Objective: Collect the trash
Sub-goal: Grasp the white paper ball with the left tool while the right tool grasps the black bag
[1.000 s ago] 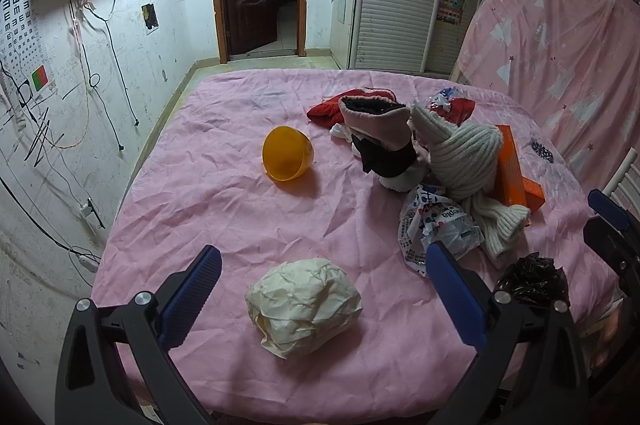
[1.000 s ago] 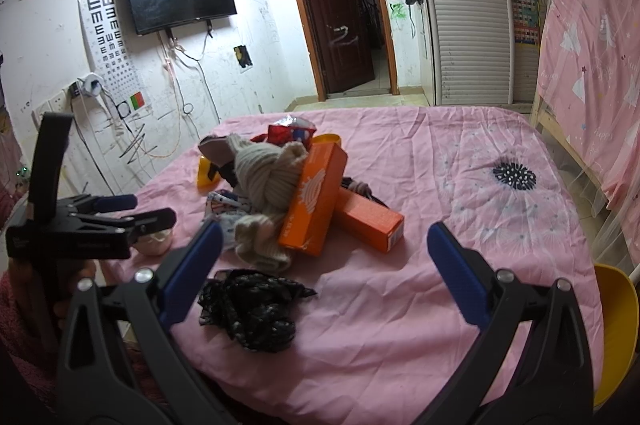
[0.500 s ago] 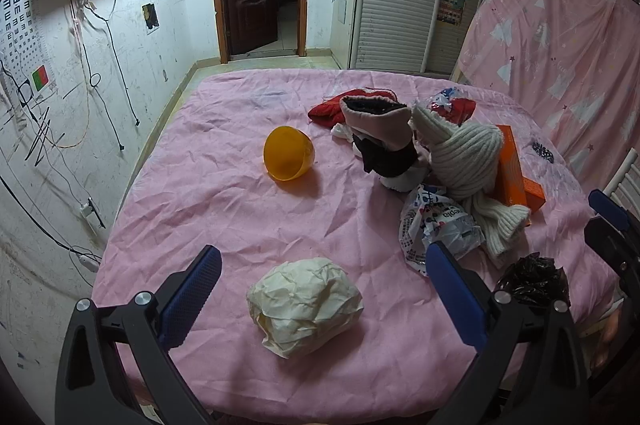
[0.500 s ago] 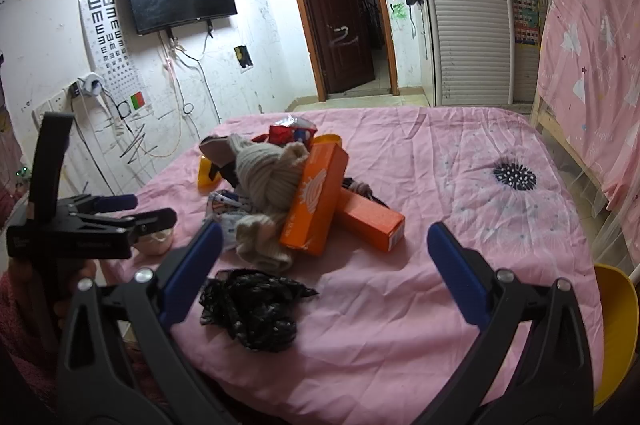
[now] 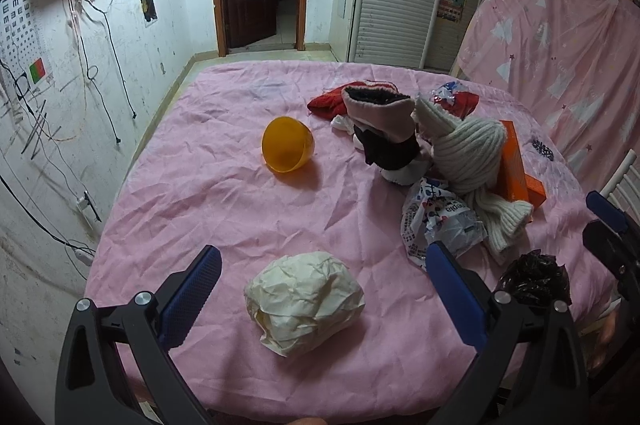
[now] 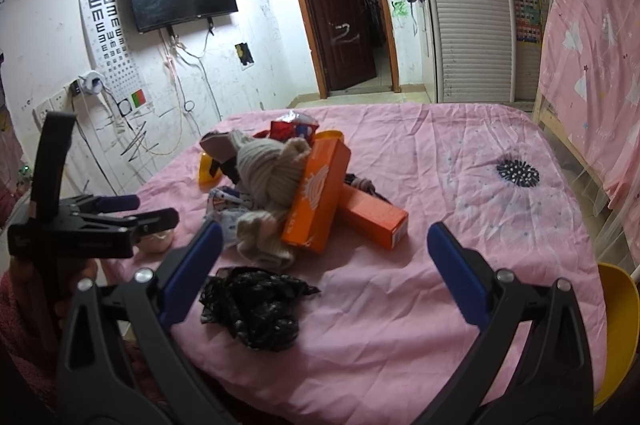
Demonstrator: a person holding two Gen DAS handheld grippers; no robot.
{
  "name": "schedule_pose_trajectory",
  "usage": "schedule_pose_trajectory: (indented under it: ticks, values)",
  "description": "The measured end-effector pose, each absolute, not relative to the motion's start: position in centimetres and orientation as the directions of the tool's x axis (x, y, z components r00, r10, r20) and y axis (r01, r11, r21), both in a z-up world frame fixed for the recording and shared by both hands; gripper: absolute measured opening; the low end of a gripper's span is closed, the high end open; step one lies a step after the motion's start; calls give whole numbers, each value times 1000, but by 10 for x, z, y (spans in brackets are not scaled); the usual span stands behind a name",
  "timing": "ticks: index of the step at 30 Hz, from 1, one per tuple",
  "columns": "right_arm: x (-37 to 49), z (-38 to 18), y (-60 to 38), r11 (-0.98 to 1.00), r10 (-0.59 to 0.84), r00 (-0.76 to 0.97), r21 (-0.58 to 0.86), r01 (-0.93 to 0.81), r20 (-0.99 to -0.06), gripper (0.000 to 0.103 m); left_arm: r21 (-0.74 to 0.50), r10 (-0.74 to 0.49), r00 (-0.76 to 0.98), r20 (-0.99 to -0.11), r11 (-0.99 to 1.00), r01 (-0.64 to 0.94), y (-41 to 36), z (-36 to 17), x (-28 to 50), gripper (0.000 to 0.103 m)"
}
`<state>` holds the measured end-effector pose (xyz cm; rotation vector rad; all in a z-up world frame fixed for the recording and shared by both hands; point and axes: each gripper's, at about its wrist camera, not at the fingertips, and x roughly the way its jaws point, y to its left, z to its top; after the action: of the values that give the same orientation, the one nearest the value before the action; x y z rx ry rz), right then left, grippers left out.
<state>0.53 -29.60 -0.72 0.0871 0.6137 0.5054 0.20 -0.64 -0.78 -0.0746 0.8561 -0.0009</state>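
Observation:
A crumpled cream paper ball [image 5: 304, 301] lies on the pink bed sheet [image 5: 200, 185], between the open fingers of my left gripper [image 5: 320, 277], which hovers over it. A black crumpled plastic bag [image 6: 256, 305] lies near the bed's front edge, just inside the left finger of my open right gripper [image 6: 324, 261]; it also shows in the left wrist view [image 5: 536, 277]. A printed white plastic wrapper [image 5: 436, 221] lies by a cream knit hat [image 5: 468, 149]. Two orange boxes [image 6: 320, 197] lean in the pile. Both grippers are empty.
An orange plastic bowl [image 5: 286, 149] sits mid-bed. A pile of clothes holds a pink-and-black boot [image 5: 384, 129] and a red cloth [image 5: 328, 101]. A yellow chair [image 6: 616, 325] stands at the bed's right. A wall with cables lies left, wardrobe and door behind.

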Motion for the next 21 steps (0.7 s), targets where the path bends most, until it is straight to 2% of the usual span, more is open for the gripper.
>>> schedule_pose_trajectory:
  ticks: [7, 10, 12, 16, 21]
  values:
    - [5, -22, -271, 815, 557, 602, 237, -528, -572, 98, -66, -40, 636, -771, 998, -17, -7, -21, 1, 93]
    - [3, -30, -258, 802, 560, 571, 221, -554, -600, 98, -44, -38, 627, -778, 999, 6, -13, -25, 1, 85]
    - [2, -35, -252, 797, 559, 554, 216, -564, -617, 98, -32, -29, 614, -789, 999, 6, -15, -30, 3, 73]
    - [5, -46, -246, 809, 533, 545, 203, -552, -647, 98, -7, 7, 621, -784, 1000, -19, -12, -33, 3, 57]
    - [7, -52, -245, 822, 511, 561, 179, -541, -652, 95, 15, 31, 631, -775, 999, -31, -13, -33, 2, 53]
